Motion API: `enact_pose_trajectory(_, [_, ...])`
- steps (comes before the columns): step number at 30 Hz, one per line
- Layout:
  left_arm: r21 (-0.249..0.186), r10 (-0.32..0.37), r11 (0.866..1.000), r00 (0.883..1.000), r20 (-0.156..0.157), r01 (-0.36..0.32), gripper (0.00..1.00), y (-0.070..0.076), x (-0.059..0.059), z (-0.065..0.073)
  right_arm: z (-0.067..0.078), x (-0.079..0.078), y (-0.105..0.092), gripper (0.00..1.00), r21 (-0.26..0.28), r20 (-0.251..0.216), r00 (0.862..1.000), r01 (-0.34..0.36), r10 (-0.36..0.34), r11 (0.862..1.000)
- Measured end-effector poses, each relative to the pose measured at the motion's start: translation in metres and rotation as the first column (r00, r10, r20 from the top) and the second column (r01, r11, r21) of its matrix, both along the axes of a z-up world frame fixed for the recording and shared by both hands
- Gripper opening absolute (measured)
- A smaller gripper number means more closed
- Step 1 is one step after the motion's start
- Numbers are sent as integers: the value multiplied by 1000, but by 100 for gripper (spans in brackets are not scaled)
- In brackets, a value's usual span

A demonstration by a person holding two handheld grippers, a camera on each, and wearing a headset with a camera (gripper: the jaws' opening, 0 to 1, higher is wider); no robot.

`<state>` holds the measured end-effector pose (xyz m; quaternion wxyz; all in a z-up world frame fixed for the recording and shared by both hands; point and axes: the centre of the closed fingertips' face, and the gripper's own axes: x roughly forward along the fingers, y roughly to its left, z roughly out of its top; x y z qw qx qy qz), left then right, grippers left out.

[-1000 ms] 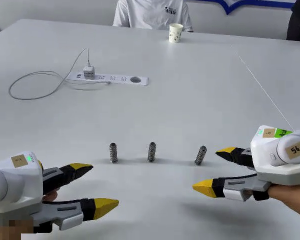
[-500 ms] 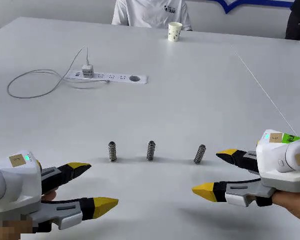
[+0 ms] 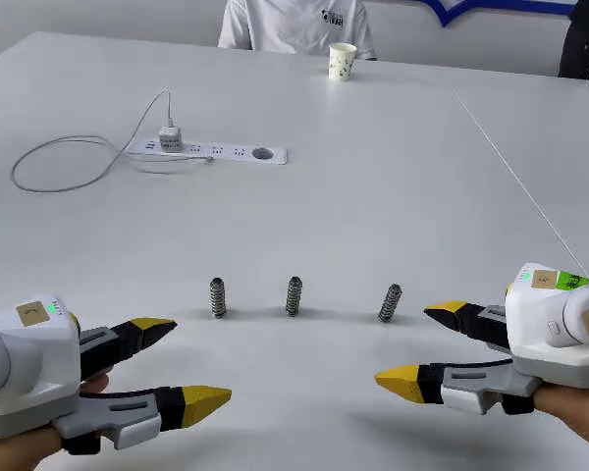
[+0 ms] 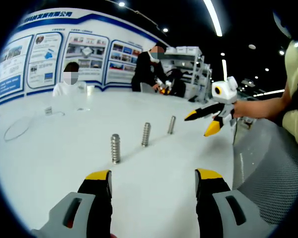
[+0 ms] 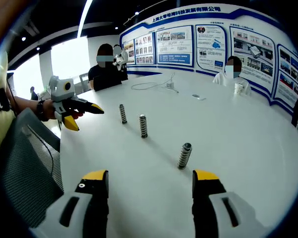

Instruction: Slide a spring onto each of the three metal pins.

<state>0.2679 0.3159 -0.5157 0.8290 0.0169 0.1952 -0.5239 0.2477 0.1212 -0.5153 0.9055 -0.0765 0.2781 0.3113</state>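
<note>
Low left in head view: left gripper (image 3: 198, 360), yellow-tipped jaws spread wide, apart from the springs, hovering over the table.
Far left on the pale grey-white table (image 3: 393, 206): white cable (image 3: 49, 162) looped, running to a charger (image 3: 169, 136) plugged into a white power strip (image 3: 216, 152).
Centre, near edge: three springs standing in a row between the two grippers. Left spring (image 3: 217, 296) upright. Middle spring (image 3: 294, 294) upright. Right spring (image 3: 391, 302) leaning slightly. In left gripper view, short bare stem of a metal pin (image 4: 115, 159) showing under the nearest coils; the other pins too small to tell.
Far edge, past centre: paper cup (image 3: 342, 61) upright; behind it a seated person in a white shirt (image 3: 294, 25).
Right half of table: thin straight seam (image 3: 510, 172) running on a diagonal.
Low right: right gripper (image 3: 402, 343), jaws spread wide, just beside the right spring, not touching.
Room, from the gripper views: curved white wall with blue-trimmed display boards (image 5: 213, 42), dark ceiling with strip lights (image 4: 213, 17), grey mesh chair back (image 5: 30, 168).
</note>
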Motion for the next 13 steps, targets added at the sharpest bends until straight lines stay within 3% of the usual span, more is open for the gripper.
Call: enact_pose_trajectory(13, [0,4,1000,1000,-2,-4,70,1,0,-1,0,0,-1,70,5,-2,1000,8,-8,1000])
